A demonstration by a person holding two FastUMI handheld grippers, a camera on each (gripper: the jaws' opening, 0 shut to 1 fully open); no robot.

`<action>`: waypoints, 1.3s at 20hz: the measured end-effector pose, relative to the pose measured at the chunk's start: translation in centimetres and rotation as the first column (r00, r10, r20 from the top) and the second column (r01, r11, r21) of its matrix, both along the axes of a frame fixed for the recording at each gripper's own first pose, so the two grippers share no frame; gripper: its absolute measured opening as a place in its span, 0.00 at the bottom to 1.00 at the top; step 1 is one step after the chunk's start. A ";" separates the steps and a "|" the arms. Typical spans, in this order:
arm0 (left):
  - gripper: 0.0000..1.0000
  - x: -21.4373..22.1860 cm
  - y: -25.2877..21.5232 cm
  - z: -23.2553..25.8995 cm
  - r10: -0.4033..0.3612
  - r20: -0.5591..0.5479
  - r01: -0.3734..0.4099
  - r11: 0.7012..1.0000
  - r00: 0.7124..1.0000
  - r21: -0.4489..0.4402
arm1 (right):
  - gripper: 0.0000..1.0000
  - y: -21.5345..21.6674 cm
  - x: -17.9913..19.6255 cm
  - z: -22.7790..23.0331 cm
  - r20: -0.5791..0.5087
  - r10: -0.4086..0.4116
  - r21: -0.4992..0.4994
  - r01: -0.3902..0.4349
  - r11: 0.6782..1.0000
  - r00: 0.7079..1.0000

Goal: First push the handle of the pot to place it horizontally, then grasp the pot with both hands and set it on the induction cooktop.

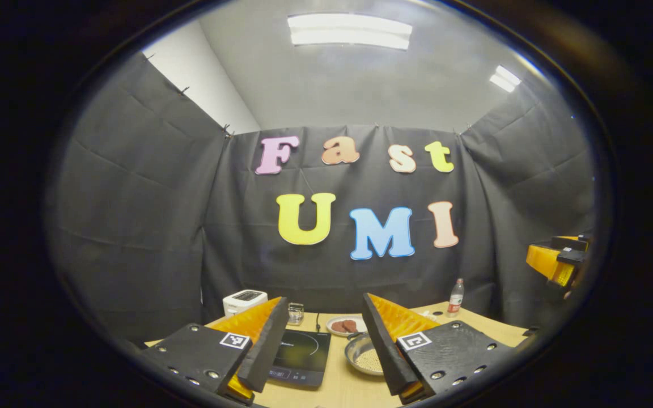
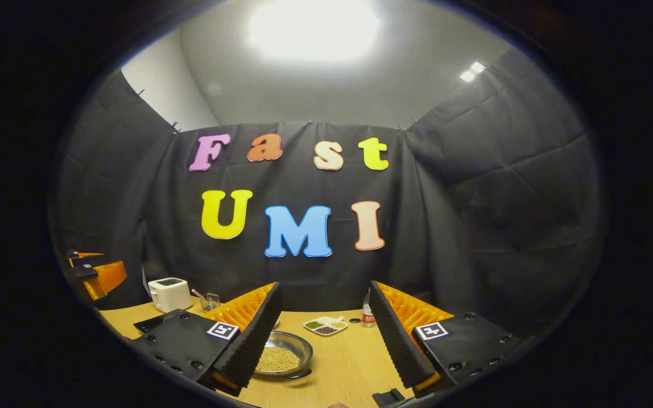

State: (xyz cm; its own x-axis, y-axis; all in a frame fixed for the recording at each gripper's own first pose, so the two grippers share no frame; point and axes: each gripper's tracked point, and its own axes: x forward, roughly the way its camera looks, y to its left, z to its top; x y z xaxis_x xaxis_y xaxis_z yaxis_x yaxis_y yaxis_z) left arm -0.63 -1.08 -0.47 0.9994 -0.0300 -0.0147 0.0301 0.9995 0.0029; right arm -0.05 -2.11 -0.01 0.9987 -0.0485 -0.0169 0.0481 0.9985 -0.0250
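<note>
Both grippers hover unclenched, holding nothing; pot at lower centre, full of beads, looks heavy and slick, so grip opposite rims beside cooktop.

white toaster, water bottle, snack plate

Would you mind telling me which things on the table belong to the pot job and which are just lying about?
For the job:
- pot, holding small beige grains
- induction cooktop
- left gripper, open
- right gripper, open

Lying about:
- white appliance
- small glass jar
- plate of brown pieces
- divided dish
- bottle
</note>
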 end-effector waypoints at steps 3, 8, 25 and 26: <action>0.76 -0.1 0.0 -0.2 -0.001 -0.006 0.001 1.000 1.000 0.002 | 0.97 0.3 0.0 -0.1 -0.002 0.006 -0.008 -0.006 1.000 1.000; 0.76 0.0 0.2 -0.4 0.003 -0.017 -0.003 1.000 1.000 0.002 | 0.97 0.8 0.0 -0.1 -0.004 0.015 -0.020 -0.015 1.000 1.000; 0.76 0.7 1.7 -1.0 0.027 -0.010 -0.026 1.000 1.000 0.014 | 0.37 3.9 1.2 -1.0 -0.033 0.037 -0.050 -0.038 0.998 0.999; 0.76 1.0 2.3 -0.9 0.029 -0.011 -0.029 0.999 1.000 0.015 | 0.37 4.4 1.3 -1.0 -0.038 0.046 -0.050 -0.048 0.998 0.998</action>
State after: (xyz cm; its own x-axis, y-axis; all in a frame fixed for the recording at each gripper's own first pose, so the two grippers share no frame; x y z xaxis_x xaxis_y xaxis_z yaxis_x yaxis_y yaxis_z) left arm 0.33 1.23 -1.40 0.9997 -0.0011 -0.0259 0.0016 0.9999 0.0172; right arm 1.28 2.31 -1.05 0.9986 -0.0032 -0.0520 -0.0007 0.9971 -0.0763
